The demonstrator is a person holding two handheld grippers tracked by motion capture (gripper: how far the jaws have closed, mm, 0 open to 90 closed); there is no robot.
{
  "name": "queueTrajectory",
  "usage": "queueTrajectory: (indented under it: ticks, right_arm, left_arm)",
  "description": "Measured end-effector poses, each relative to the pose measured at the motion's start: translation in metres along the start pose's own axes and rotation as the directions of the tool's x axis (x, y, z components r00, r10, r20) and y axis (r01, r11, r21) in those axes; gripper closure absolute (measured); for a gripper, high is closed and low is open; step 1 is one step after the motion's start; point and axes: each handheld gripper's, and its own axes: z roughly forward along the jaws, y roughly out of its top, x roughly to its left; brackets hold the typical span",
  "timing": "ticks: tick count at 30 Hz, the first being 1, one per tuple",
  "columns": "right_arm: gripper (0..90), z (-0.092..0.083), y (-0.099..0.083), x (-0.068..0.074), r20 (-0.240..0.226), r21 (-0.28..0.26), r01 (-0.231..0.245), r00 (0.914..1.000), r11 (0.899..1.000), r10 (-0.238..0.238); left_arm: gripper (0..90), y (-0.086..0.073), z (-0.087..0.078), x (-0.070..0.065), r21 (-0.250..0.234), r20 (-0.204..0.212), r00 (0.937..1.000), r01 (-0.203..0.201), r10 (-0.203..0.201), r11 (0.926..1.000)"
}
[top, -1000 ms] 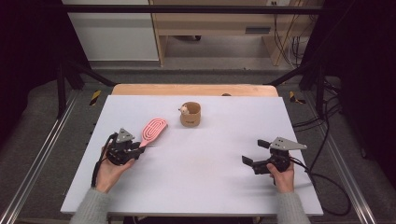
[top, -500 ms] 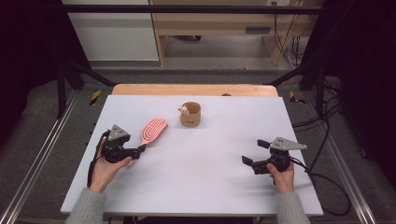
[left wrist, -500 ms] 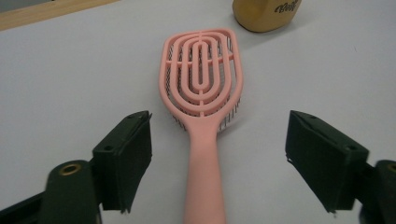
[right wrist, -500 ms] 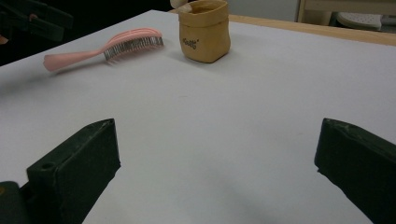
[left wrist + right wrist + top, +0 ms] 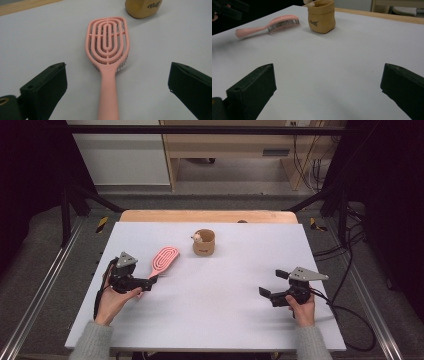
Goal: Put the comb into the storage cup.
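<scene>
Left tool (image 5: 150, 281) newly opened astride brush handle (image 5: 109, 100)

High view looks down; both gripper views, low, share the hairbrush (image 5: 108, 62).

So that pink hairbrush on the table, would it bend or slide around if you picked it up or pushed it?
The pink hairbrush looks like moulded plastic with an open slotted back, so it is probably stiff and light. Its handle seems smooth, so it might slip or pivot in a grip. Lying bristles down on the white table, it would likely skid when pushed, not roll.
</scene>
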Motion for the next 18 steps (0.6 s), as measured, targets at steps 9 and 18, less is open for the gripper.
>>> queueTrajectory:
  ticks: [9, 18]
  right_arm:
    - [0.3, 0.000, 0.000, 0.000, 0.000, 0.000, 0.002, 1.0000, 1.000, -0.002]
    - [0.3, 0.000, 0.000, 0.000, 0.000, 0.002, 0.005, 1.0000, 1.000, -0.005]
  left_arm:
    - [0.0, 0.005, 0.003, 0.000, 0.005, 0.002, 1.0000, 0.002, -0.002, 1.0000]
    - [0.0, 0.006, 0.012, 0.003, 0.027, -0.014, 0.9999, 0.003, -0.003, 0.9996]
